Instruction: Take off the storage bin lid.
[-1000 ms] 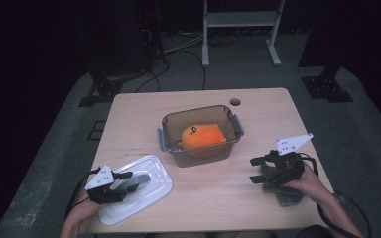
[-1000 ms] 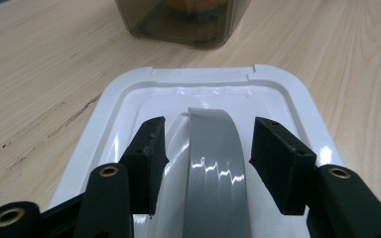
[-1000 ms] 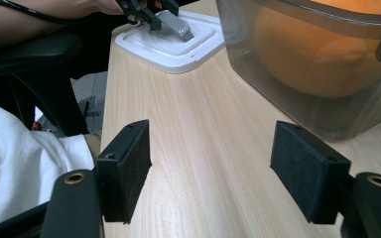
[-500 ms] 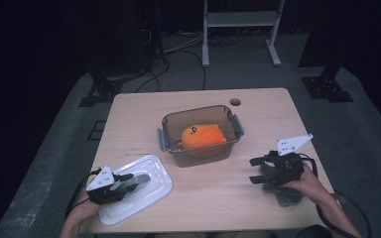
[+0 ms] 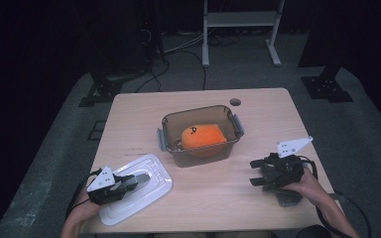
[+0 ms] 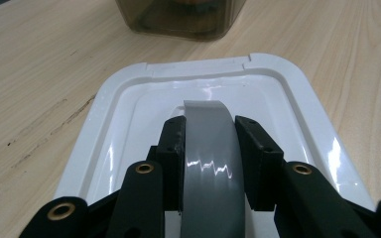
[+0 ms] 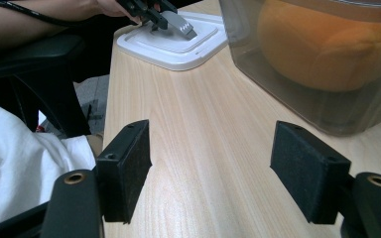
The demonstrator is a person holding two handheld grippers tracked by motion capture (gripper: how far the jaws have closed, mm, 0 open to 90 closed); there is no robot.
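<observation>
A white lid (image 5: 159,184) lies flat on the table near its front left corner, with a grey handle (image 6: 209,153) along its middle. My left gripper (image 6: 209,125) has just been closing and now stands shut on that handle, one black pad pressed on each side. At the table's centre a clear brown container (image 5: 164,130) holds an orange plush toy (image 5: 203,137). My right gripper (image 5: 257,172) rests low at the front right, open, with only bare wood between its pads (image 7: 129,168). In the right gripper view the container (image 7: 337,109) stands close on the right.
The wooden table (image 5: 144,119) has a small round hole (image 5: 235,102) at its far edge. A white metal rack (image 5: 240,20) and cables stand on the dark floor behind. A person's sleeve and a chair (image 7: 34,54) show at the left of the right gripper view.
The left gripper's jaws have drawn in around the lid's grey handle. Both hands, the lid and the container stay where they were.
</observation>
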